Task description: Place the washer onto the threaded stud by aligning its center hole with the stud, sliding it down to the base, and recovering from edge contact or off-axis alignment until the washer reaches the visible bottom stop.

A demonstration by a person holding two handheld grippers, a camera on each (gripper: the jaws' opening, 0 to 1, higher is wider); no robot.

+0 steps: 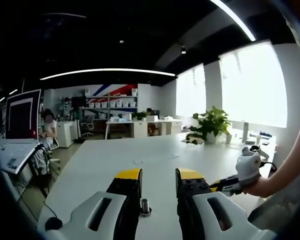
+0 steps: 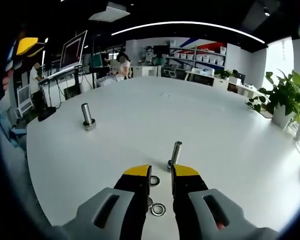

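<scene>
Washers lie loose between the right gripper's jaws, not yet picked.

Right gripper (image 2: 161,172) is held narrowly parted above washers (image 2: 158,209) on the counter (image 2: 215,120), stud (image 2: 174,154) just ahead; left gripper (image 1: 159,175), empty and parted, is poised over a second stud (image 1: 145,206), presumably for steadying.

washers loose, studs bare

two metal washers lie flat on the white table: one (image 2: 154,180) just beside the near threaded stud (image 2: 174,155), one (image 2: 158,209) nearer the camera. that stud stands slightly tilted. a second stud (image 2: 87,116) stands upright, well apart, on a round base.
</scene>
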